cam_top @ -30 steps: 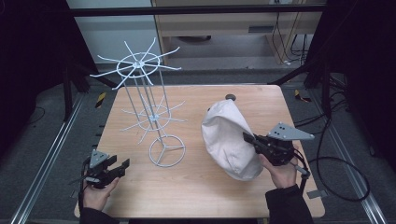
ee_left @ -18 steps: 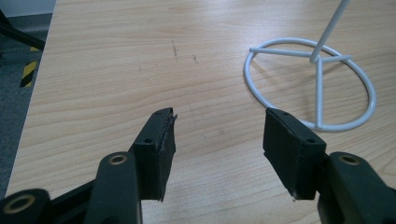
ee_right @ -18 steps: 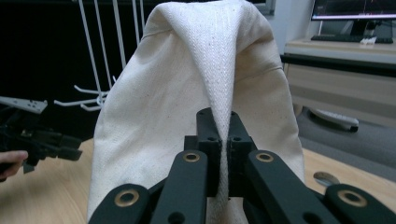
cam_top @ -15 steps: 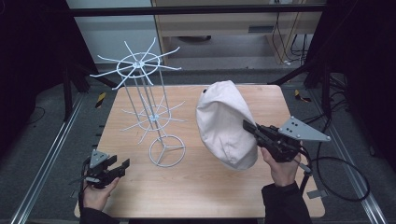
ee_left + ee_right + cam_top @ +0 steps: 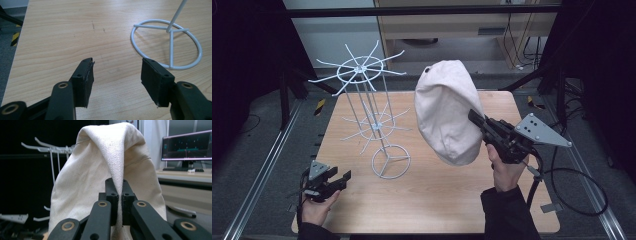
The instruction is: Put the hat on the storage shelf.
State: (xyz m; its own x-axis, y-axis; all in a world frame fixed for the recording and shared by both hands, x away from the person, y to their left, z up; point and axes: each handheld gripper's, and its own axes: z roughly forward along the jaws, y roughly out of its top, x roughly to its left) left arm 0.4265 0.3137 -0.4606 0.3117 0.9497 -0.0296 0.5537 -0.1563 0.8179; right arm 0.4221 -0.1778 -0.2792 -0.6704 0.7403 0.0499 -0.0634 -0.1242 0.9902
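A cream cloth cap hangs in the air above the right half of the table, held up beside the white wire hat stand. My right gripper is shut on a fold of the cap, the fabric pinched between its jaws. The stand's upper arms show to the left behind the cloth. My left gripper rests low at the table's front left, open with nothing between its jaws. The stand's ring base lies on the wood just beyond it.
The wooden table has bare wood in front. A black frame bar crosses the back. Cables trail off the right side. A monitor glows on a desk behind the cap.
My right gripper has lifted the cap off the table, up and toward the back, closer to the stand's top. The left gripper has stayed in place, open.
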